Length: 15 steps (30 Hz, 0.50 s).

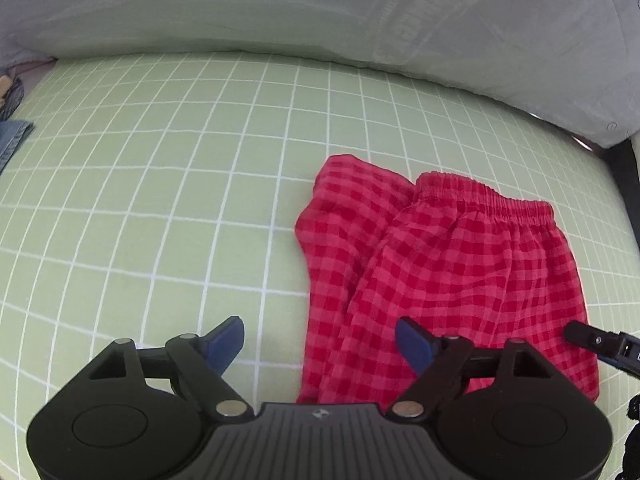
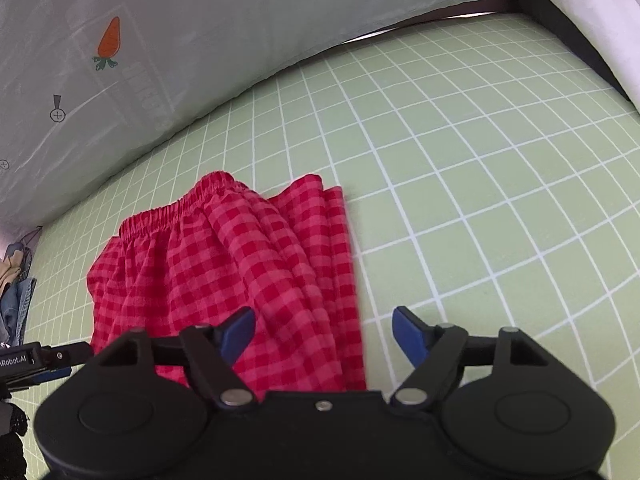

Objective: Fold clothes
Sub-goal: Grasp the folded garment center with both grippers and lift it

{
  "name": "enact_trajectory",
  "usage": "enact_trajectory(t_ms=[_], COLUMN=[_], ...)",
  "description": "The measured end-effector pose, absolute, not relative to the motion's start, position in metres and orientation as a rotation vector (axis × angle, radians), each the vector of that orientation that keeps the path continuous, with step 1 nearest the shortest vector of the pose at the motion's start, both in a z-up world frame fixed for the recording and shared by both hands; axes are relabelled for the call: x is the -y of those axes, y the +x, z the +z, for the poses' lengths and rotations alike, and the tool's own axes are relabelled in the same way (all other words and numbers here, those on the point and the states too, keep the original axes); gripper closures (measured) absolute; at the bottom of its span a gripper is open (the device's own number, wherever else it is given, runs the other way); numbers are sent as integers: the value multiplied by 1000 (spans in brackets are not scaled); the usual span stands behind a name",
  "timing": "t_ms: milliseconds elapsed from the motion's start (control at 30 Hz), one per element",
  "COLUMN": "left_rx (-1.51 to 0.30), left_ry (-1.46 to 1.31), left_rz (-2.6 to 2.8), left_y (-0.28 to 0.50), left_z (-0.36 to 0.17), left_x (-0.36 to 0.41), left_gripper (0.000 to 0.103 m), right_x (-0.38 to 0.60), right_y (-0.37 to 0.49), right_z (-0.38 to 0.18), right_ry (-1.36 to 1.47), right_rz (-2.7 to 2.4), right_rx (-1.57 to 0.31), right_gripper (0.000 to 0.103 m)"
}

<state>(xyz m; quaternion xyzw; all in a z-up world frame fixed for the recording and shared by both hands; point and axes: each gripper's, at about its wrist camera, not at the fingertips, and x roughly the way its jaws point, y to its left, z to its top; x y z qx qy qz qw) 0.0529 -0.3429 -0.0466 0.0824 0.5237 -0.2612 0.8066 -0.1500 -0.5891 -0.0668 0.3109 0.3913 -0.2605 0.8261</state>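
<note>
Red checked trousers lie folded on the green grid bedsheet, the elastic waistband at the far end. My left gripper hovers open over their near left edge, blue pads apart and nothing pinched. In the right wrist view the same trousers lie left of centre. My right gripper stands open above their near right edge, the cloth below the gap and untouched by the pads. The tip of the right gripper shows at the right edge of the left wrist view, and the left gripper shows at the lower left of the right wrist view.
A pale grey pillow with a carrot print runs along the far side of the bed. Denim and other clothes sit at the left edge. A dark bed frame borders the right side. Bare sheet stretches to the right of the trousers.
</note>
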Motion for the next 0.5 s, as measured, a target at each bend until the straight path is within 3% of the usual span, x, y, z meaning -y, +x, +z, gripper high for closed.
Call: enact_trajectory(t_ms=[233, 300, 333, 400, 433, 467, 500], left_rx=[-1167, -1159, -1160, -1153, -1164, -1174, -1179], left_ry=[150, 118, 101, 85, 82, 78, 74], left_rz=[-604, -614, -621, -650, -677, -703, -726], left_y=[64, 66, 67, 66, 63, 61, 58], left_z=[-63, -62, -63, -61, -60, -60, -58], left_x=[360, 362, 363, 367, 369, 371, 372], left_gripper=[19, 22, 23, 50, 60, 83, 89], right_x=[592, 590, 588, 584, 582, 579, 577], right_y=[-118, -109, -105, -97, -96, -95, -95], right_z=[-75, -74, -74, -72, -71, -69, -67], right_ry=[595, 563, 542, 508, 510, 511, 513], right_rz=[-531, -515, -503, -476, -456, -436, -416], right_rx=[-851, -855, -865, -879, -878, -876, -875], right_gripper=[27, 32, 40, 53, 71, 84, 89])
